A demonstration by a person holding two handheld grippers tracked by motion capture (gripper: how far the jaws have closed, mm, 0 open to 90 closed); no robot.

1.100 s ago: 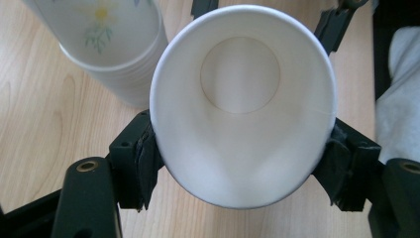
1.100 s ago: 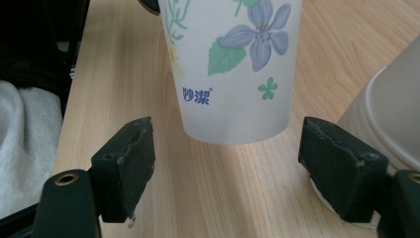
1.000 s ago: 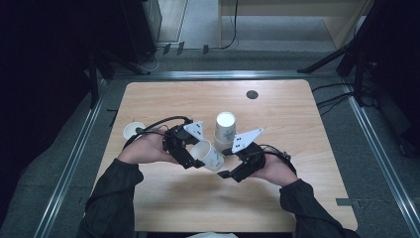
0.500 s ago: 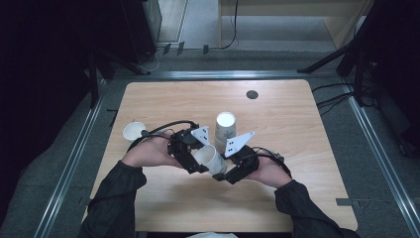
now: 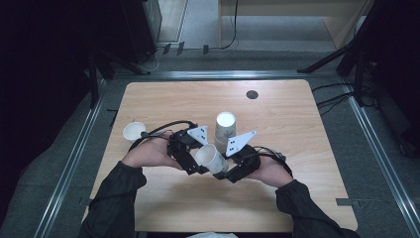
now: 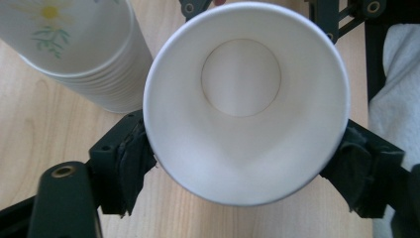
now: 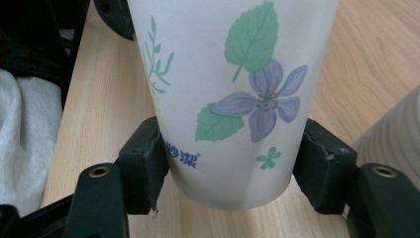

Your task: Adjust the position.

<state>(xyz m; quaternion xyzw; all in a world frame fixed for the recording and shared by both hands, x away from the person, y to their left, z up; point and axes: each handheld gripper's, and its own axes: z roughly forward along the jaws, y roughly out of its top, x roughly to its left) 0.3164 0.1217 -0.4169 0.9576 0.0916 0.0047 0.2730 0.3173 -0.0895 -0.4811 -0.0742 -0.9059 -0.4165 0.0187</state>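
A tapered white paper cup (image 5: 212, 158), printed with green leaves and a violet flower, lies tipped between the two hands above the pale wood-grain bench (image 5: 297, 124). The right claw (image 7: 233, 163) has just been closing and clamps the cup's narrow base. The left claw (image 6: 247, 163) has just been opening, its padded jaws flanking the round rim, beside a ribbed stack of cups (image 5: 225, 126).

Wooden table (image 5: 307, 148) bears a cup stack (image 5: 225, 126) (upside down).

Cup stack (image 6: 79, 54) cropped by left gripper view's top-left corner.
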